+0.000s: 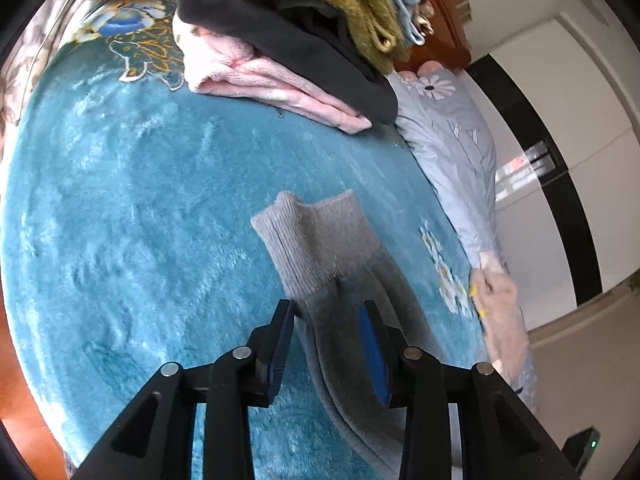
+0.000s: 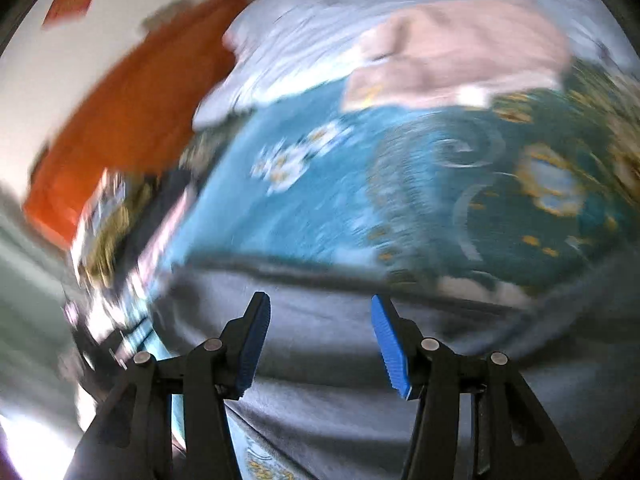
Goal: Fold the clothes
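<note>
A grey knit sleeve with a ribbed cuff (image 1: 316,240) lies on the teal plush blanket (image 1: 140,200). My left gripper (image 1: 329,306) stands open just behind the cuff. The sleeve runs between its blue pads (image 1: 374,344), which do not press on it. The right wrist view is blurred by motion. There my right gripper (image 2: 319,298) is open with nothing between its fingers, hanging over the grey garment's body (image 2: 320,420), which is spread on the blanket (image 2: 280,216).
A pile of folded clothes (image 1: 280,20), pink, black and olive, sits at the blanket's far end. A pale pink garment (image 1: 500,300) (image 2: 460,52) lies at the bed's edge on a grey-blue quilt (image 1: 452,128). A wooden headboard (image 1: 448,12) stands behind.
</note>
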Available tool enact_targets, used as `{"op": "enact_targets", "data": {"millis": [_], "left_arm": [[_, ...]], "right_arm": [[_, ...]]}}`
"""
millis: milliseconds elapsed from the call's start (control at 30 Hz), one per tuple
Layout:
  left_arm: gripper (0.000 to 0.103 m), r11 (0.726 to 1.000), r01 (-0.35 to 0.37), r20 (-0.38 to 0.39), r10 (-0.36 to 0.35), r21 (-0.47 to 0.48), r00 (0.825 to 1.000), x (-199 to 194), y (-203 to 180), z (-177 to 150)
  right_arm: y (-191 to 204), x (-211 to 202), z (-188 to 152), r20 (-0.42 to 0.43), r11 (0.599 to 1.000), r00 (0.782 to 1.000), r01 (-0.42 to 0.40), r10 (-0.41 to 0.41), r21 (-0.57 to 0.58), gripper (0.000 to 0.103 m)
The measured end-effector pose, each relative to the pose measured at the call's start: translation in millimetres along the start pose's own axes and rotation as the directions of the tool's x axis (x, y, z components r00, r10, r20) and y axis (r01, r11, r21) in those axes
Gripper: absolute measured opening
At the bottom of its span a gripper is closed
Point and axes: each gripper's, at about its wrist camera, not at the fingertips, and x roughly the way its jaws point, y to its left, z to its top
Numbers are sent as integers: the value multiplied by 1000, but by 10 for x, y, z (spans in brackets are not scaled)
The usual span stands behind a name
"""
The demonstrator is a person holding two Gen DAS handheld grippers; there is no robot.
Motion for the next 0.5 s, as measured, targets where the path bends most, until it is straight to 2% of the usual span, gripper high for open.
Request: {"op": "enact_targets", "data": {"millis": [67,133,200,333,500], "left_arm": [[47,999,32,7,-32,-21,999,-54,41,-67],[53,998,51,16,-51,-29,999,-97,84,-142],[53,998,58,13,-57,-30,998,-98,110,-183],[54,996,76,-2,-76,-56,997,-54,157,-209],[54,998,41,6,-41,-39,999,-59,122,-252]], "right_arm": [[199,167,-36,-24,991,998,56,-59,-123,54],[371,322,-73,-35,963,992,111,-123,-245,54],[468,469,-100,-48,934,985,141,-166,-329,54],[566,645,-92,-95,904,977,138,-191,-405,54],[664,949,-30,-168,875,965,100,-202,-473,54]]}}
